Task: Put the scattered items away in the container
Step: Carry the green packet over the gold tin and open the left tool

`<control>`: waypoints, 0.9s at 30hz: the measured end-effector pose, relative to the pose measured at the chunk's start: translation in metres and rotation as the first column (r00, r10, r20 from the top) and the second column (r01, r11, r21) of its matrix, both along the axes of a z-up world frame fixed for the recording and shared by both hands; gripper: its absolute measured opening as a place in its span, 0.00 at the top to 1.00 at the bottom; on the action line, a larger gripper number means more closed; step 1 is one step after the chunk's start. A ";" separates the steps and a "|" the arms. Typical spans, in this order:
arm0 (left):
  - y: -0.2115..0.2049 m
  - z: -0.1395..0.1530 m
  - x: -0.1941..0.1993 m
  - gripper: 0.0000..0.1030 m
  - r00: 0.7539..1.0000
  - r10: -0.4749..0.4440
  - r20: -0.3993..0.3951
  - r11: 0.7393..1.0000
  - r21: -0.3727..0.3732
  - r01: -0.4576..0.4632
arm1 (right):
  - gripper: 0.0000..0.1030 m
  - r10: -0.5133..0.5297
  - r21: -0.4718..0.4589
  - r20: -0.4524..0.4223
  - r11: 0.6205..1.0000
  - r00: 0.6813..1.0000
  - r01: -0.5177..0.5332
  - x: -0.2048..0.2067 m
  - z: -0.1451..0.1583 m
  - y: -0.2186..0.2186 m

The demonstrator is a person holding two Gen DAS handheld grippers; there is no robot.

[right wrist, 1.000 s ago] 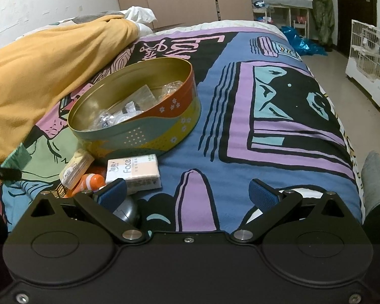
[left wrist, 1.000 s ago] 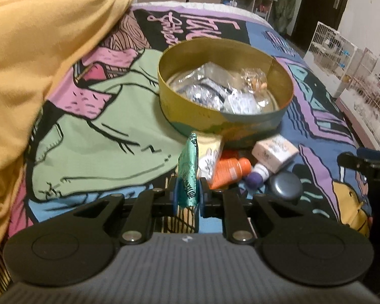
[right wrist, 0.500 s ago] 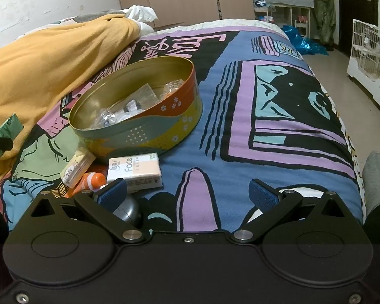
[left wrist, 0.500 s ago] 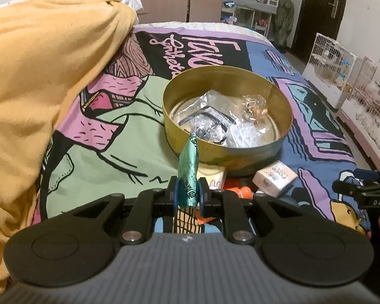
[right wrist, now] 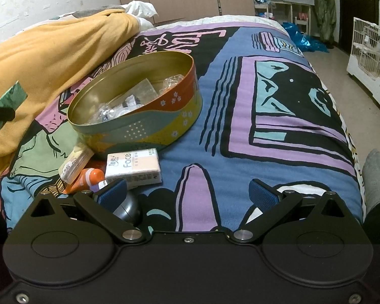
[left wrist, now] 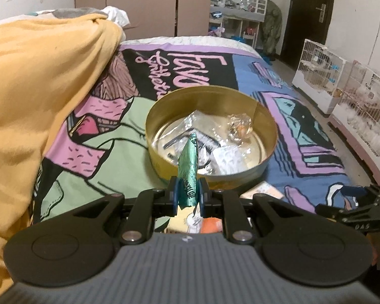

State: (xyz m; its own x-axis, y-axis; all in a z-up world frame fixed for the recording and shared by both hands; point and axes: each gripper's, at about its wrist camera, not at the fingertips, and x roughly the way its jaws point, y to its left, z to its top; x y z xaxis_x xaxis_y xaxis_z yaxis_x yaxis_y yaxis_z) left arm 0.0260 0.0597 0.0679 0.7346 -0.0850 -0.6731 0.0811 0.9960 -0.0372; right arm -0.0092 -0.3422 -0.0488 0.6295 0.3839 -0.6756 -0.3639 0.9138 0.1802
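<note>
Green packet [left wrist: 188, 174] hides tin's [left wrist: 263, 163] contents, perhaps.

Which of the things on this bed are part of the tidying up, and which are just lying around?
Part of the tidying:
round tin
green packet, pinched in the left gripper
tissue pack
orange bottle
small cream packet
grey round thing
right gripper, open, holding nothing

Just lying about:
yellow blanket
white cages
</note>
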 end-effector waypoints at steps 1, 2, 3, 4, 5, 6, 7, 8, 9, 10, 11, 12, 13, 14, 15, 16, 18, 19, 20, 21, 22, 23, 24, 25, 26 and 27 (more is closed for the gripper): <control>-0.002 0.001 0.002 0.83 1.000 -0.005 0.005 1.000 0.001 0.005 | 0.00 0.001 0.000 0.000 1.000 1.000 -0.001 0.000 0.000 0.000; -0.004 0.002 0.003 0.83 1.000 -0.010 0.008 1.000 0.001 0.010 | 0.00 0.001 0.000 0.000 1.000 1.000 -0.001 0.000 0.000 0.000; -0.007 0.004 0.005 0.83 1.000 -0.014 0.011 1.000 0.000 0.014 | 0.00 0.001 0.000 0.000 1.000 1.000 -0.001 0.000 0.000 0.000; -0.009 0.005 0.007 0.83 1.000 -0.018 0.015 1.000 0.001 0.018 | 0.00 0.001 0.000 -0.001 1.000 1.000 -0.001 0.000 0.000 0.000; -0.011 0.006 0.009 0.83 1.000 -0.022 0.018 1.000 0.000 0.022 | 0.00 0.002 0.000 -0.001 1.000 1.000 -0.002 0.000 0.000 0.000; -0.014 0.007 0.011 0.83 0.999 -0.026 0.021 1.000 -0.002 0.026 | 0.00 0.003 0.000 -0.002 1.000 1.000 -0.003 0.000 0.000 0.000; -0.016 0.007 0.012 0.83 0.999 -0.030 0.023 1.000 -0.002 0.030 | 0.00 0.003 0.000 -0.002 1.000 1.000 -0.003 0.000 0.000 0.000; -0.019 0.008 0.015 0.83 0.999 -0.034 0.026 0.999 0.000 0.034 | 0.00 0.003 0.001 -0.002 1.000 1.000 -0.003 0.000 0.000 0.000; -0.020 0.008 0.016 0.83 0.999 -0.036 0.028 0.999 0.000 0.036 | 0.00 0.002 0.001 -0.002 1.000 1.000 -0.002 0.000 0.000 0.000; -0.022 0.009 0.018 0.83 0.999 -0.037 0.029 0.999 -0.002 0.038 | 0.00 0.002 0.001 -0.002 1.000 1.000 -0.002 0.000 0.000 0.000; -0.023 0.010 0.019 0.83 0.999 -0.040 0.030 0.999 -0.003 0.040 | 0.00 0.002 0.002 -0.001 1.000 1.000 -0.002 0.000 0.000 0.000; -0.025 0.010 0.021 0.83 0.999 -0.041 0.032 0.999 -0.002 0.041 | 0.00 0.003 0.001 -0.001 1.000 1.000 -0.003 0.000 0.000 0.000; -0.026 0.011 0.023 0.83 0.999 -0.043 0.033 0.999 -0.001 0.043 | 0.00 0.004 0.002 -0.001 1.000 1.000 -0.004 0.000 0.000 0.000; -0.028 0.011 0.025 0.83 0.998 -0.046 0.033 0.999 -0.002 0.046 | 0.00 0.005 0.002 -0.001 1.000 1.000 -0.005 0.001 0.000 0.001; -0.030 0.012 0.027 0.83 0.998 -0.049 0.034 0.999 -0.002 0.049 | 0.00 0.006 0.002 -0.002 1.000 1.000 -0.006 0.001 0.000 0.001; -0.032 0.013 0.030 0.83 0.998 -0.051 0.036 0.999 0.001 0.051 | 0.00 0.008 0.002 -0.003 1.000 1.000 -0.008 0.001 0.000 0.002; -0.035 0.015 0.036 0.83 0.998 -0.056 0.038 0.998 0.003 0.056 | 0.00 0.010 0.002 -0.003 1.000 1.000 -0.010 0.001 0.000 0.002; -0.037 0.015 0.040 0.83 0.998 -0.058 0.039 0.998 0.005 0.058 | 0.00 0.011 0.002 -0.003 1.000 1.000 -0.011 0.001 0.000 0.002; -0.039 0.016 0.044 0.83 0.997 -0.060 0.040 0.998 0.007 0.060 | 0.00 0.010 0.003 -0.003 1.000 1.000 -0.010 0.001 0.000 0.002; -0.041 0.016 0.048 0.83 0.998 -0.058 0.041 0.998 0.008 0.057 | 0.00 0.010 0.003 -0.003 1.000 1.000 -0.010 0.001 0.000 0.002; -0.043 0.015 0.052 0.83 0.998 -0.053 0.041 0.999 0.008 0.053 | 0.00 0.010 0.004 -0.003 1.000 1.000 -0.010 0.001 0.000 0.003; -0.045 0.015 0.057 0.83 0.998 -0.048 0.039 0.999 0.004 0.048 | 0.00 0.010 0.006 -0.003 1.000 1.000 -0.010 0.001 0.000 0.003; -0.048 0.014 0.062 0.83 0.998 -0.044 0.036 0.999 -0.002 0.044 | 0.00 0.009 0.009 -0.003 1.000 1.000 -0.009 0.001 0.000 0.002; -0.050 0.013 0.066 0.83 0.999 -0.040 0.034 0.999 -0.005 0.040 | 0.00 0.008 0.012 -0.003 1.000 1.000 -0.008 0.001 0.000 0.003; -0.053 0.013 0.071 0.83 0.999 -0.038 0.034 0.999 -0.005 0.038 | 0.00 0.008 0.015 -0.004 1.000 1.000 -0.008 0.001 0.000 0.002; -0.056 0.013 0.075 0.83 0.999 -0.036 0.036 0.999 -0.003 0.036 | 0.00 0.007 0.016 -0.004 1.000 1.000 -0.007 0.001 0.000 0.001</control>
State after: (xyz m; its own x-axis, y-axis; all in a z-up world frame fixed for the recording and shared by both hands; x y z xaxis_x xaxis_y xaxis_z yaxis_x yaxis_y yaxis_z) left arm 0.1006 0.0036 0.0805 0.7547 -0.1141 -0.6461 0.1184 0.9923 -0.0370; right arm -0.0078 -0.3407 -0.0484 0.6238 0.3994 -0.6718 -0.3697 0.9081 0.1966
